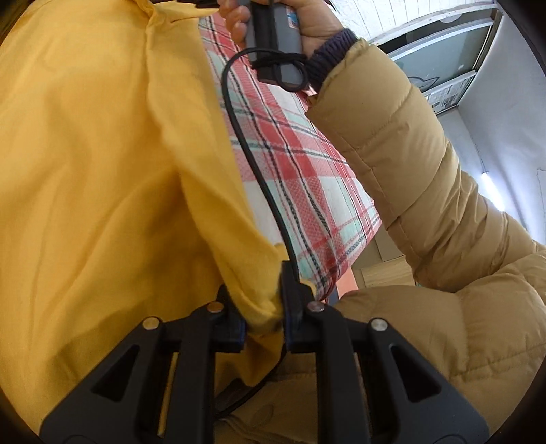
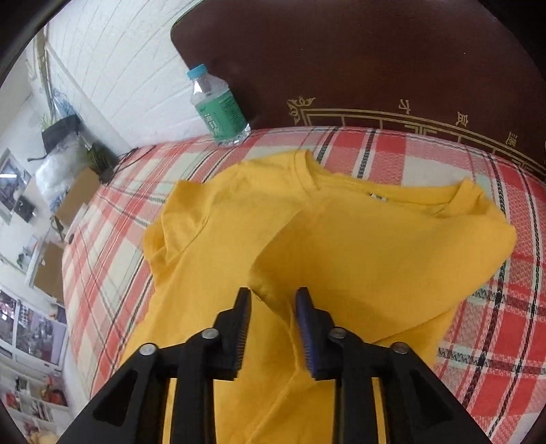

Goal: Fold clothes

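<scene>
Yellow t-shirt (image 2: 341,239) lies on the plaid bedsheet (image 2: 477,177), collar toward the dark headboard (image 2: 375,61), partly folded over itself with a diagonal crease running from the collar down toward the camera

Left gripper (image 1: 262,314): jaws narrow, clamped on a bunched edge of the shirt, cloth pinched between the pads and draped off to the left, filling most of that view. Fabric there is lifted off the sheet

Right gripper (image 2: 273,328): jaws partway apart, a raised ridge of shirt sits between them; the pads do not look to be pressing it. No earlier view to compare

Left wrist view also shows the person's hand (image 1: 307,30) wrapped on the other gripper's handle at the top edge, tan puffer sleeve (image 1: 409,170) crossing the right side, black cable (image 1: 245,153) looping from that handle down to the left gripper

Edges:
- shirt's right sleeve edge ends on the sheet with bare plaid beyond it
- shirt's left sleeve is folded up, bare plaid to its left out to the mattress edge
- collar is near the headboard with a strip of sheet between
- water bottle (image 2: 218,106) stands upright at the far left corner of the bed, against the headboard, apart from the shirt

Left of the mattress edge: cardboard pieces (image 2: 76,194) and clutter against the white wall (image 2: 119,68)
</scene>
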Available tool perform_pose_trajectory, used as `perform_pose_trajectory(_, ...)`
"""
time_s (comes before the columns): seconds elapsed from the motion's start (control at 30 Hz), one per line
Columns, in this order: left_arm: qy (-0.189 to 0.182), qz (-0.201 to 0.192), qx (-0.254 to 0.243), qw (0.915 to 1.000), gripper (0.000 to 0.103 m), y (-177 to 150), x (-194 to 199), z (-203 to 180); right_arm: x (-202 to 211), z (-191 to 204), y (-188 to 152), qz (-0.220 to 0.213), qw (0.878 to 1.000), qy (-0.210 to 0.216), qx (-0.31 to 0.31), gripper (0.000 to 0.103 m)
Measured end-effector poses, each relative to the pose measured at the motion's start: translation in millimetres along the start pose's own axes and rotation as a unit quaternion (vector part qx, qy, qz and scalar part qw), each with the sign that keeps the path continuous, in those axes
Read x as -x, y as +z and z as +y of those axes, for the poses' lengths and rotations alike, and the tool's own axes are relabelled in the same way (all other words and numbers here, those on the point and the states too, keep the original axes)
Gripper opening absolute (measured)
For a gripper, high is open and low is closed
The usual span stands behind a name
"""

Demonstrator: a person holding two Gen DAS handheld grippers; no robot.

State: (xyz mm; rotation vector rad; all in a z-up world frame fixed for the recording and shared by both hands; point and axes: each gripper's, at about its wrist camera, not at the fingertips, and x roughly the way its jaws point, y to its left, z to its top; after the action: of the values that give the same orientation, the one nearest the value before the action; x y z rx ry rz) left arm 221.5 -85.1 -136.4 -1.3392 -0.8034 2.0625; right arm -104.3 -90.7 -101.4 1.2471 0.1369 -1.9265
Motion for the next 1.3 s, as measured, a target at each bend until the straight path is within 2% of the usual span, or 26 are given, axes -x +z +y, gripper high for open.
perform_pose_trajectory(0.03, -0.002, 0.000, 0.004, 1.0000, 0.017, -1.7, 0.4, 2.4, 9.4, 3.8, -4.5, -0.008, 1.000, -0.002, 0.016, 0.034)
perform_pose_trajectory(0.13, -0.013, -0.002, 0.014, 0.9998, 0.017, -4.9, -1.3, 8.2, 58.3, 10.5, -27.0, -0.038, 0.997, 0.037, 0.050, 0.045)
perform_pose_trajectory(0.17, -0.017, -0.003, 0.016, 0.9997, 0.017, -5.2, -0.5, 9.8, 78.0, 11.9, -37.7, -0.048, 0.996, 0.053, 0.059, 0.046)
perform_pose_trajectory(0.23, -0.025, -0.004, 0.017, 0.9995, 0.017, -7.0, 2.2, 13.7, 111.2, 13.8, -63.6, -0.058, 0.992, 0.081, 0.076, 0.058)
perform_pose_trajectory(0.27, -0.029, -0.005, 0.016, 0.9994, 0.017, -7.9, 4.3, 15.5, 124.3, 17.0, -81.5, -0.055, 0.991, 0.091, 0.087, 0.059)
perform_pose_trajectory(0.4, -0.044, -0.013, 0.016, 0.9988, 0.017, -11.0, 11.1, 18.9, 151.5, 34.6, -167.1, -0.019, 0.986, 0.109, 0.127, 0.059)
perform_pose_trajectory(0.5, -0.055, -0.019, 0.025, 0.9980, 0.017, -14.9, 14.4, 23.6, 143.4, 43.7, -226.3, 0.023, 0.986, 0.112, 0.124, 0.059)
perform_pose_trajectory(0.6, -0.059, -0.019, 0.031, 0.9976, 0.017, -15.4, 14.5, 18.9, 132.6, 49.4, -265.0, 0.039, 0.987, 0.118, 0.104, 0.059)
perform_pose_trajectory(0.63, -0.059, -0.020, 0.032, 0.9975, 0.017, -13.7, 15.8, 20.9, 130.3, 52.0, -274.5, 0.038, 0.987, 0.117, 0.102, 0.054)
perform_pose_trajectory(0.67, -0.058, -0.020, 0.034, 0.9976, 0.017, -13.0, 16.5, 21.4, 129.6, 55.1, -280.8, 0.030, 0.987, 0.116, 0.104, 0.046)
perform_pose_trajectory(0.7, -0.056, -0.020, 0.036, 0.9976, 0.017, -12.0, 17.3, 21.5, 130.2, 58.0, -284.8, 0.019, 0.987, 0.119, 0.103, 0.021)
perform_pose_trajectory(0.73, -0.054, -0.021, 0.036, 0.9977, 0.017, -9.6, 18.4, 20.4, 131.4, 60.6, -287.6, 0.009, 0.987, 0.123, 0.102, 0.010)
perform_pose_trajectory(0.9, -0.064, -0.024, 0.037, 0.9970, 0.017, -9.6, 21.0, 19.7, 154.3, 69.2, -293.5, -0.034, 0.987, 0.123, 0.099, 0.006)
perform_pose_trajectory(0.97, -0.068, -0.026, 0.032, 0.9968, 0.017, -9.6, 20.9, 14.8, 173.3, 73.5, -294.8, -0.056, 0.986, 0.117, 0.108, 0.006)
perform_pose_trajectory(1.07, -0.098, -0.032, 0.026, 0.9943, 0.017, -7.6, 17.4, 1.8, 197.6, 82.7, -295.1, -0.083, 0.981, 0.115, 0.132, 0.007)
perform_pose_trajectory(1.1, -0.103, -0.033, 0.020, 0.9939, 0.017, -6.6, 14.5, -3.5, 200.1, 84.3, -295.9, -0.084, 0.980, 0.120, 0.135, 0.008)
perform_pose_trajectory(1.17, -0.090, -0.026, 0.002, 0.9956, 0.018, -6.5, 7.4, -10.9, 192.5, 82.0, -296.6, -0.075, 0.984, 0.109, 0.121, 0.012)
perform_pose_trajectory(1.23, -0.067, -0.019, 0.000, 0.9975, 0.017, -8.8, 4.0, -8.7, 185.4, 65.8, -297.2, -0.075, 0.989, 0.099, 0.081, 0.029)
perform_pose_trajectory(1.27, -0.059, -0.017, 0.000, 0.9981, 0.017, -10.3, 4.0, -6.5, 182.8, 54.7, -297.5, -0.079, 0.991, 0.096, 0.056, 0.033)
perform_pose_trajectory(1.3, -0.057, -0.018, 0.003, 0.9982, 0.017, -11.6, 5.9, -3.7, 180.2, 44.4, -298.1, -0.082, 0.992, 0.093, 0.034, 0.044)
